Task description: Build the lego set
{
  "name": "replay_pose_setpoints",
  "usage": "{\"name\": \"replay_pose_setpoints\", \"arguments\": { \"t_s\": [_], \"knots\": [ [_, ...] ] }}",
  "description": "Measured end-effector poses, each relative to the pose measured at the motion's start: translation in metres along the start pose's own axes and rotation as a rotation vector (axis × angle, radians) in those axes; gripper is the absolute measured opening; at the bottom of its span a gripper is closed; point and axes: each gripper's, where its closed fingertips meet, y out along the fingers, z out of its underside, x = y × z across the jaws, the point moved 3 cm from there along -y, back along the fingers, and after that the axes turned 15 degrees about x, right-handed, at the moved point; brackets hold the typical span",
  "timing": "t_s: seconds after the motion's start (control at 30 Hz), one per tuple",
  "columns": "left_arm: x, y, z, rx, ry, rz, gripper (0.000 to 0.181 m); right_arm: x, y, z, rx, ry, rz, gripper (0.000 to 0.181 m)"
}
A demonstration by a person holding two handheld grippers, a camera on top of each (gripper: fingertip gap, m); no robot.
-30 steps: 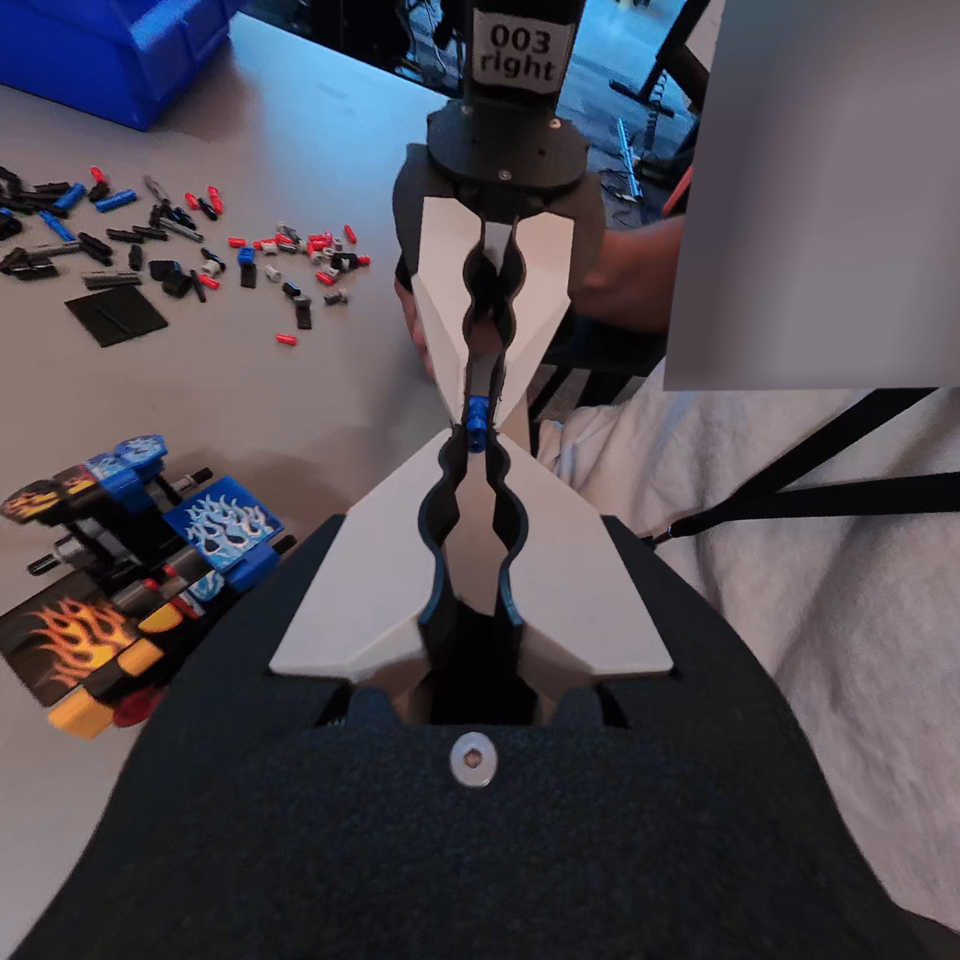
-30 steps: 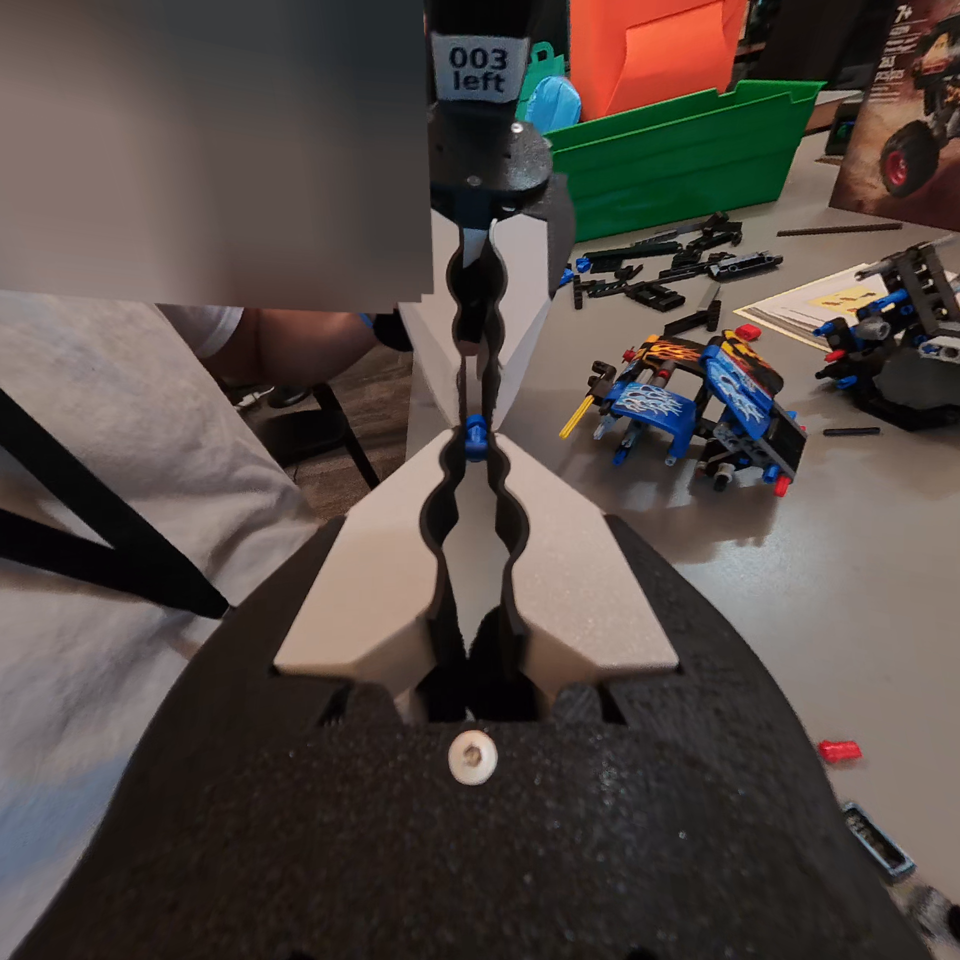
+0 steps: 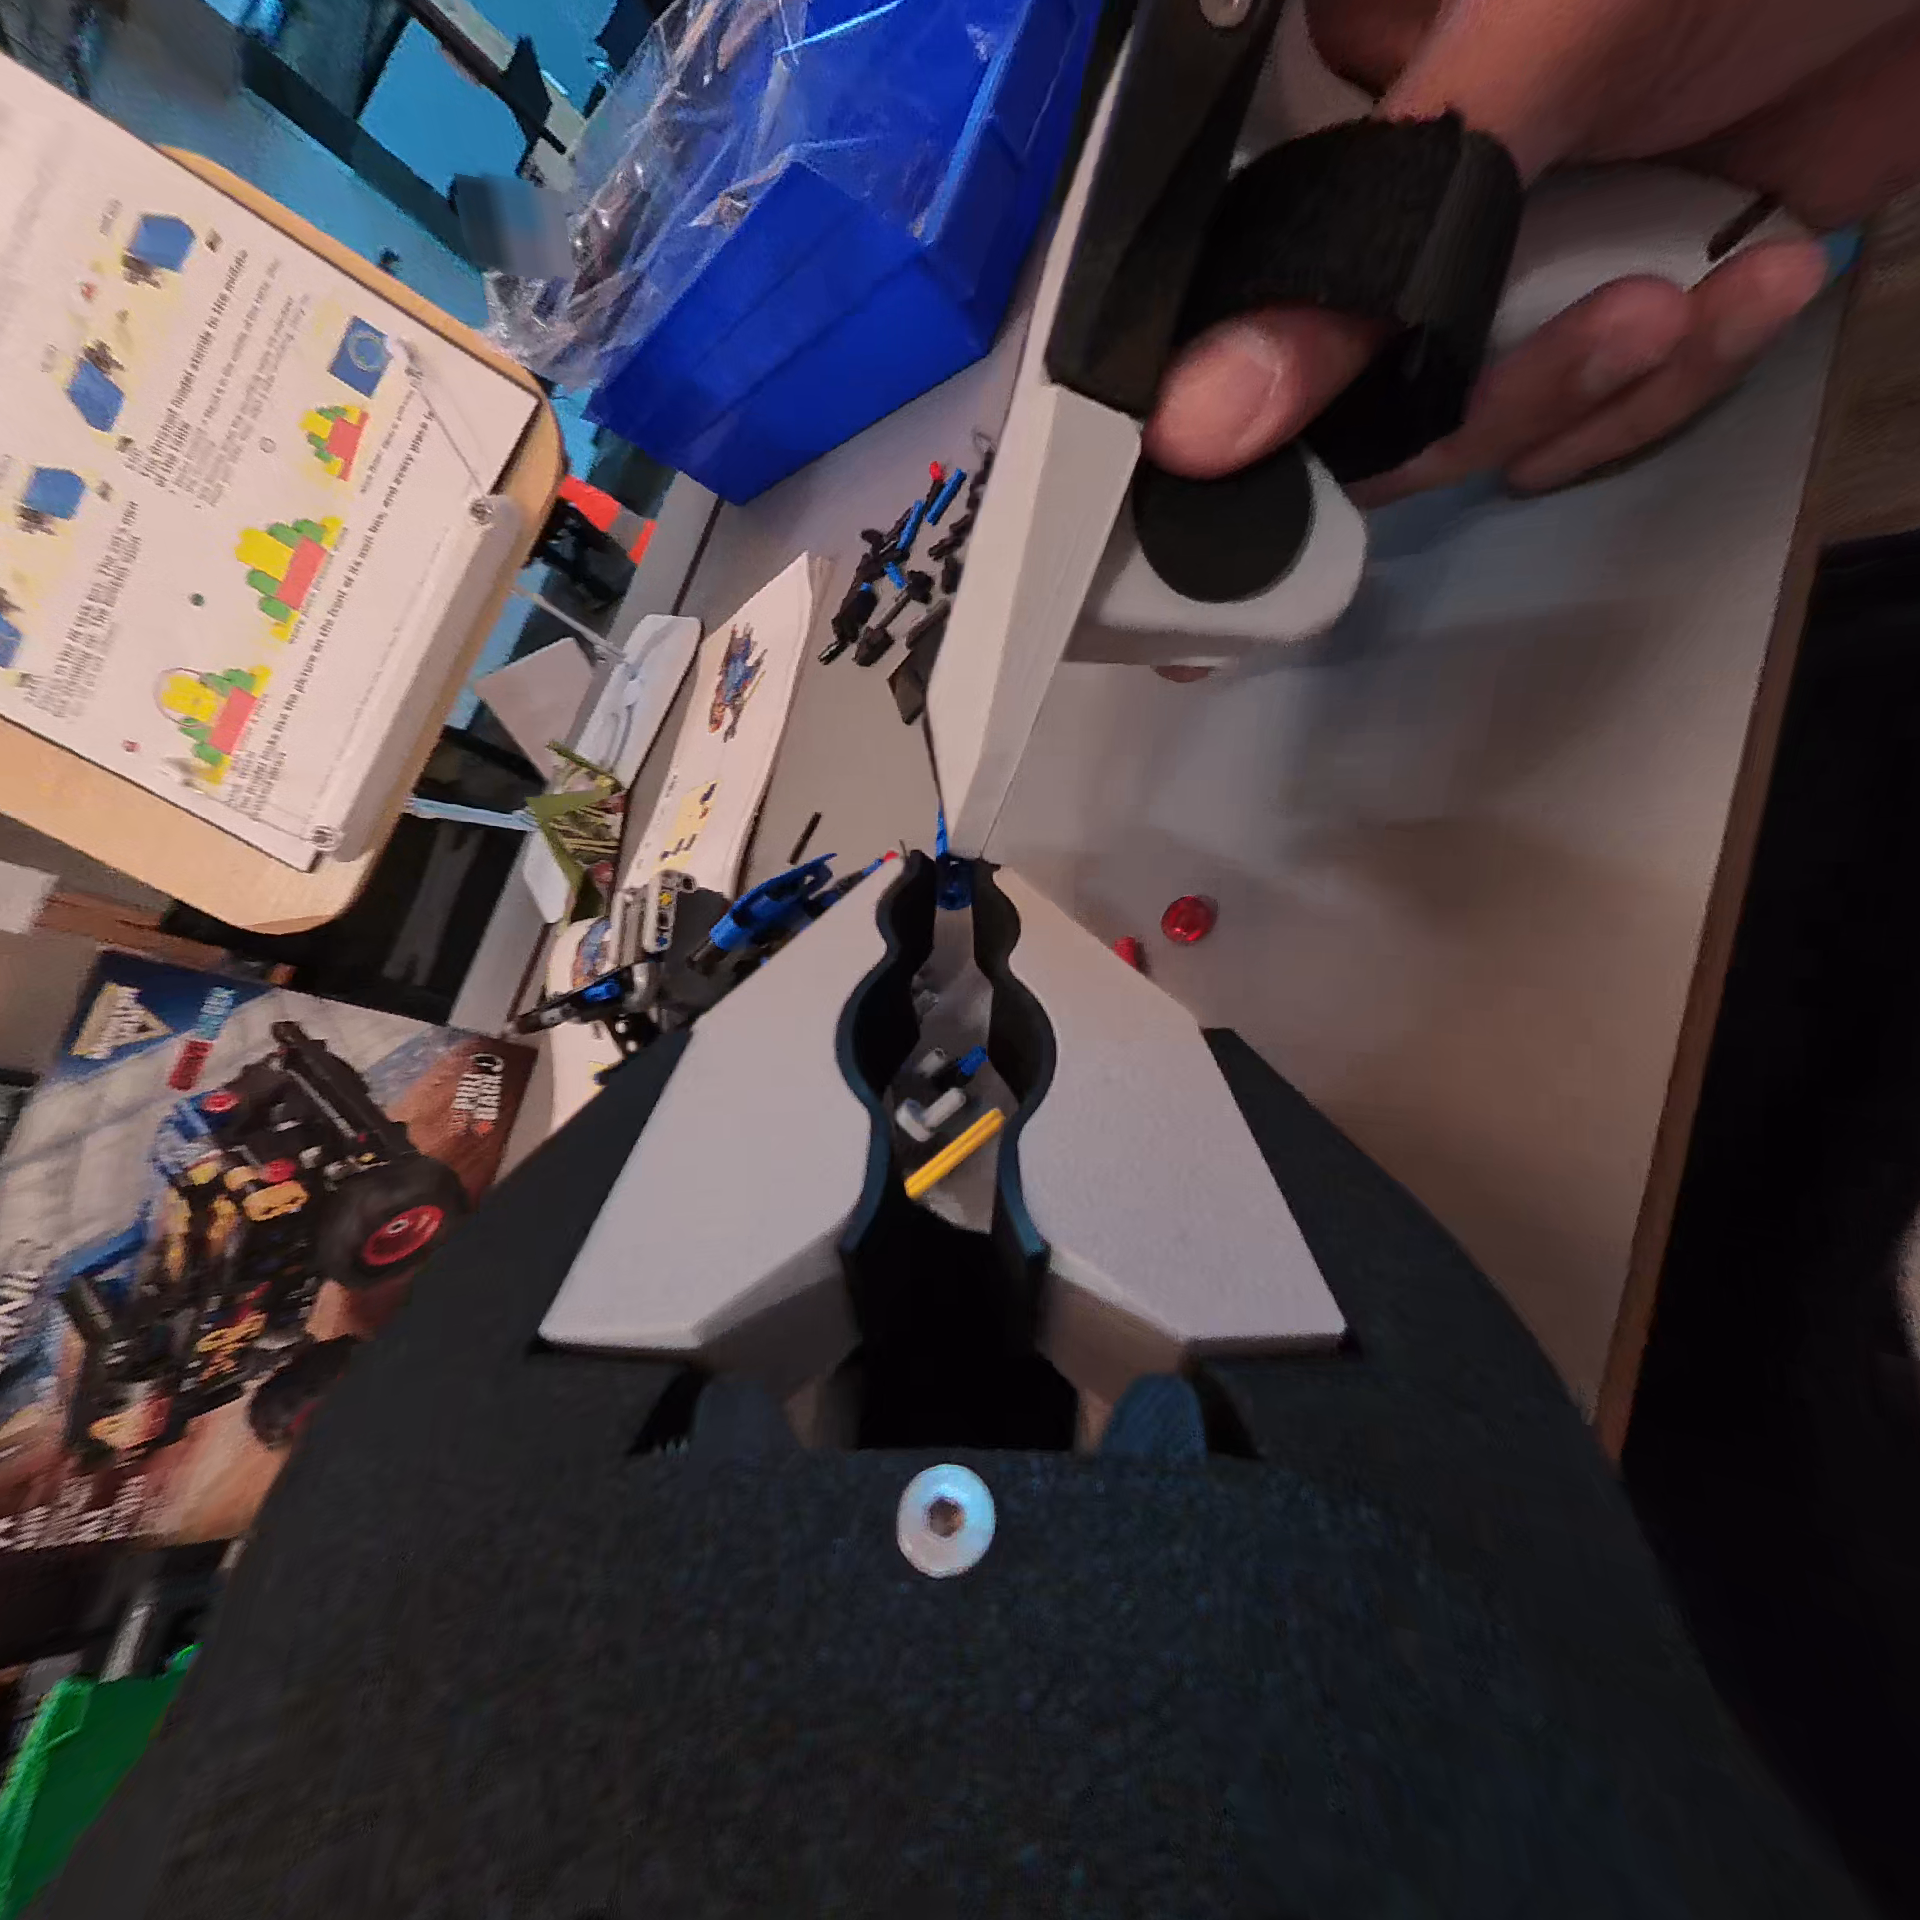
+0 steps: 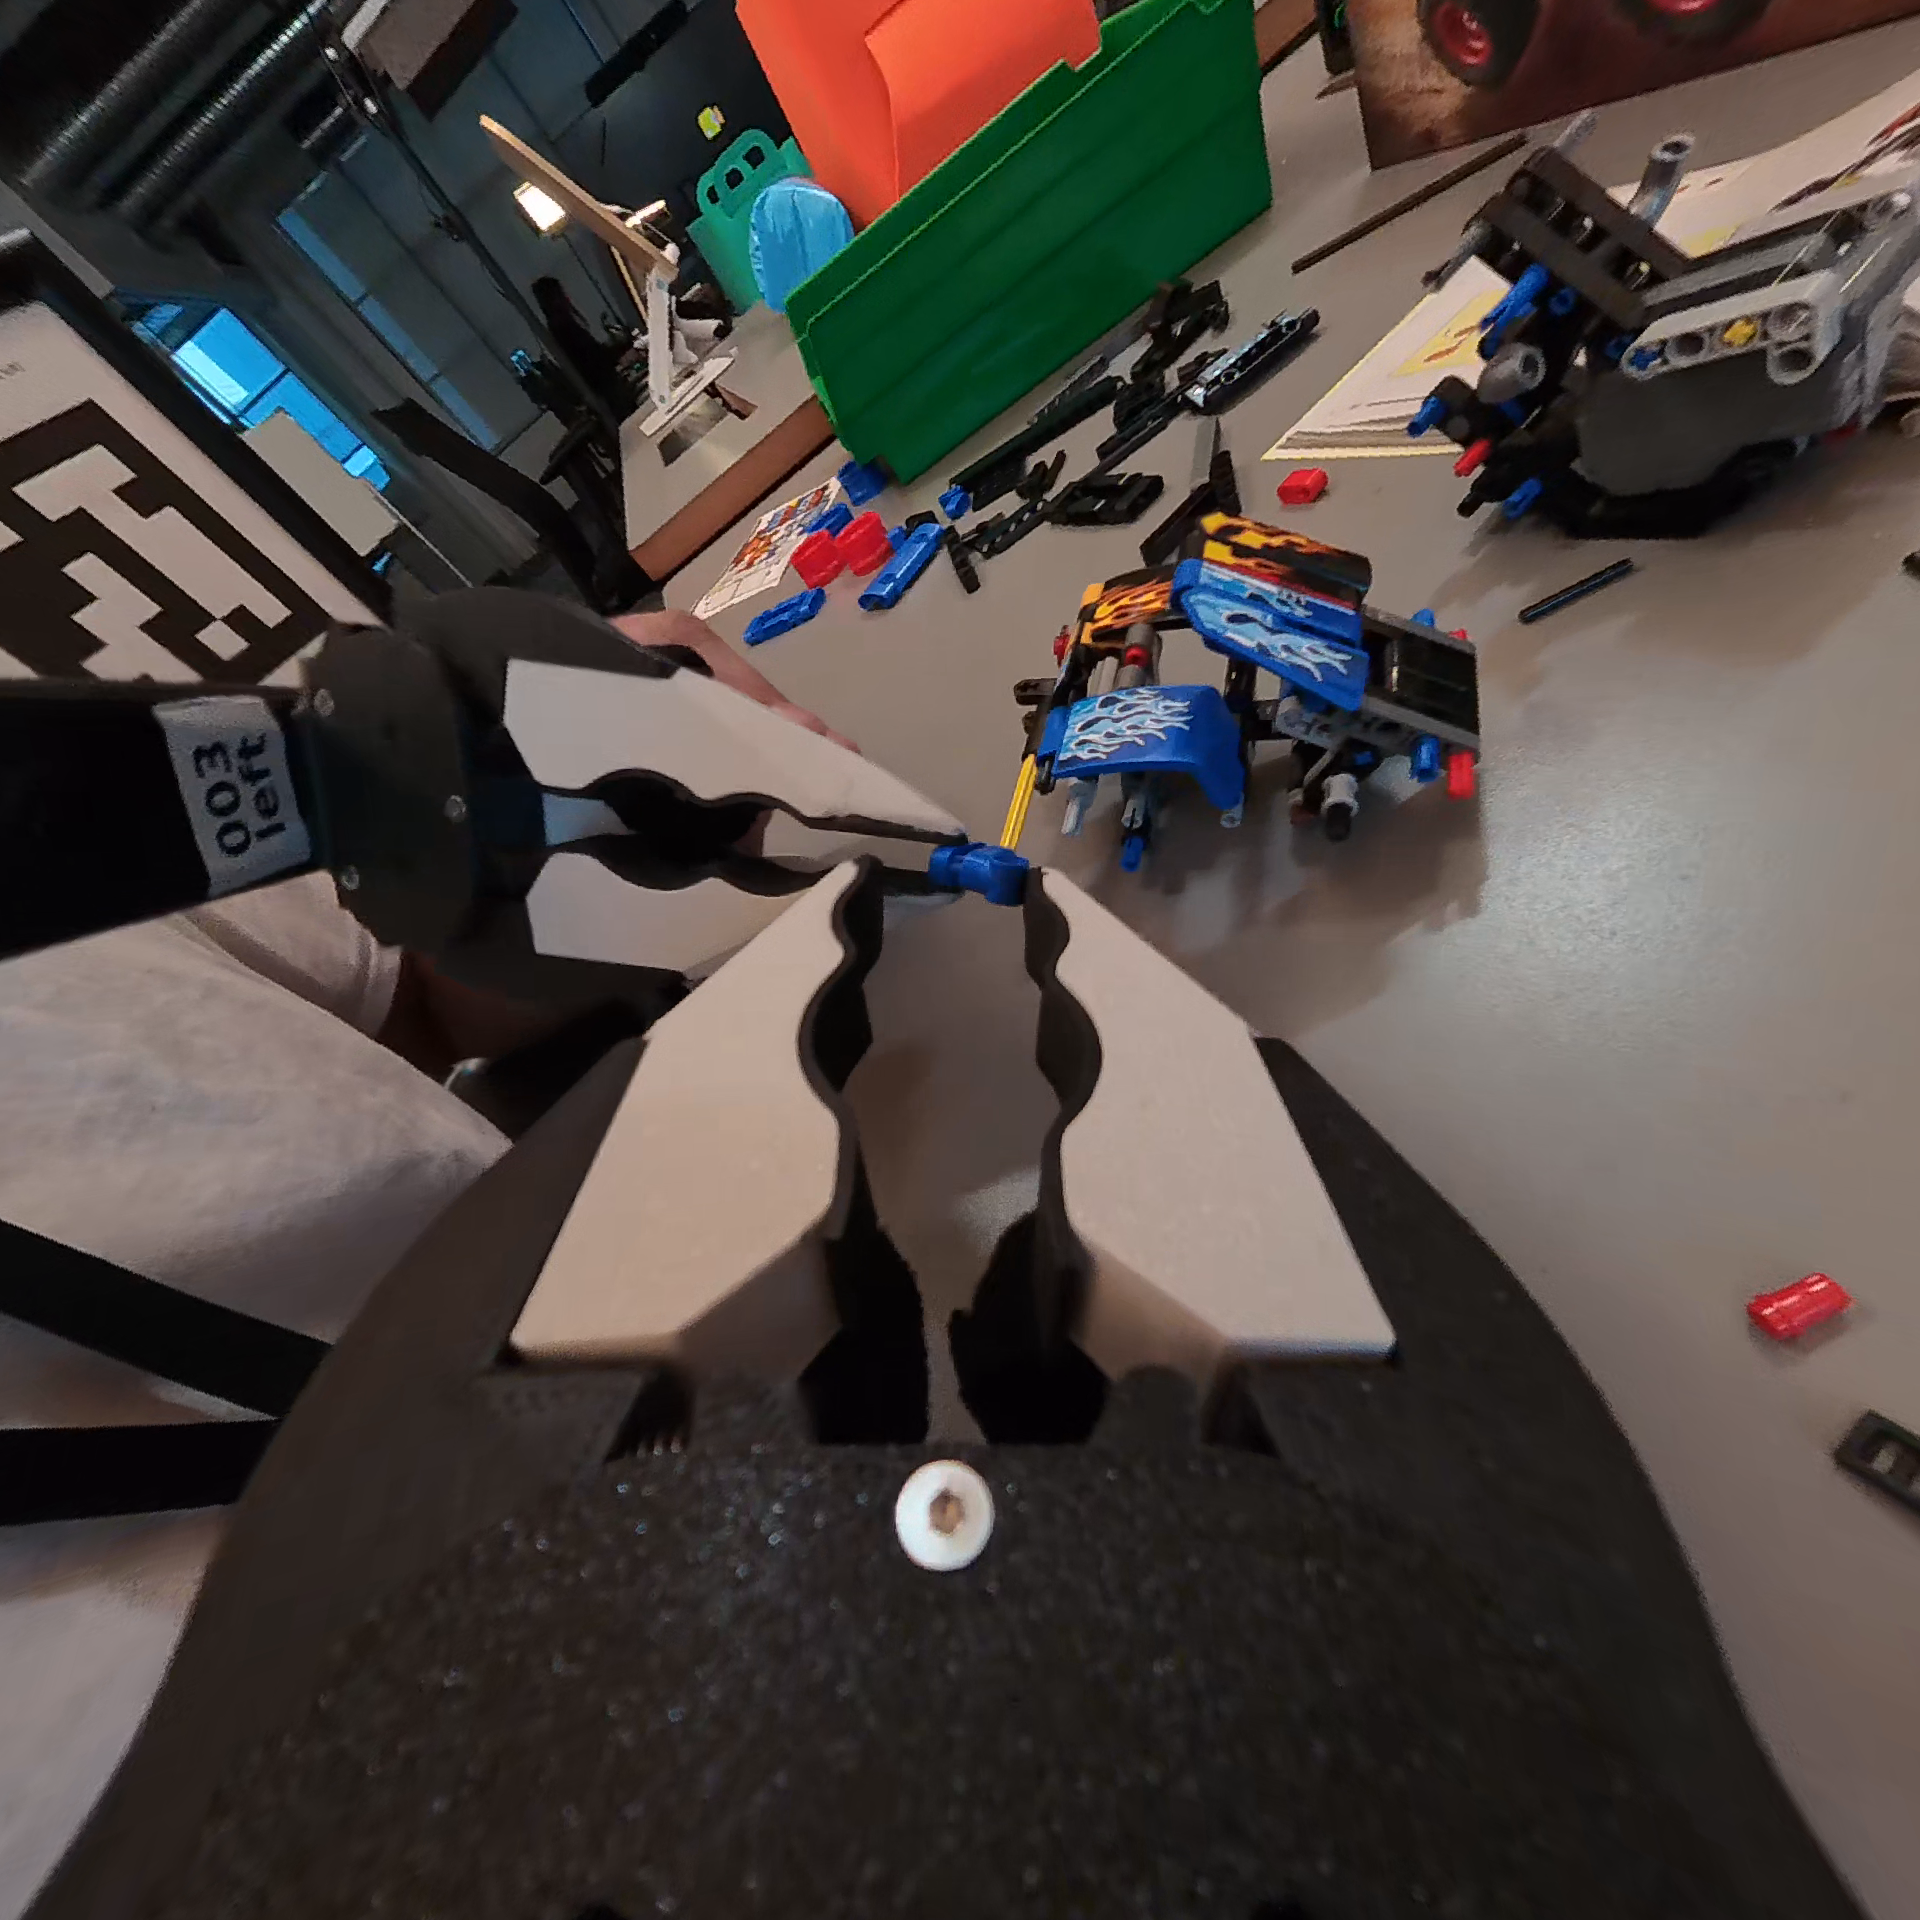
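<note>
Jaws first: the left gripper [image 4: 951, 847] is pinched tight on a small blue connector [image 4: 977, 869], while the right gripper [image 4: 951, 883] stands a little open, its tips either side of that same piece; whether they touch it I cannot tell. Both meet in the air just off the near edge of the bench [image 4: 1558, 1039].

By my reading the build is roughly midway. Toward the far right corner sits the grey and black chassis [image 4: 1662, 343], well assembled, partly on the open instruction booklet [image 4: 1382, 384]. Mid-bench lies the flame-patterned body section [image 4: 1247, 665], built but apart from the chassis, so joining them is still to do. Near the green bin [image 4: 1039, 229] at the far edge, many loose black beams [image 4: 1122, 416] and blue and red pieces [image 4: 862, 551] remain unused. Wheels are not in view anywhere.
</note>
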Motion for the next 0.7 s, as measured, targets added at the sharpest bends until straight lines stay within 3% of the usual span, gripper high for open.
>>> {"name": "replay_pose_setpoints", "arguments": {
  "t_s": [0.2, 0.7],
  "knots": [
    [-0.0015, -0.0002, -0.0033, 0.031, 0.141, -0.191, 0.005, -0.0009, -0.0016, -0.0012, -0.043, 0.031, 0.005, 0.024],
    [-0.004, -0.001, -0.01, 0.017, 0.112, -0.18, 0.005, -0.0025, -0.0049, 0.0022, -0.042, -0.083, 0.124, 0.016]
  ]
}}
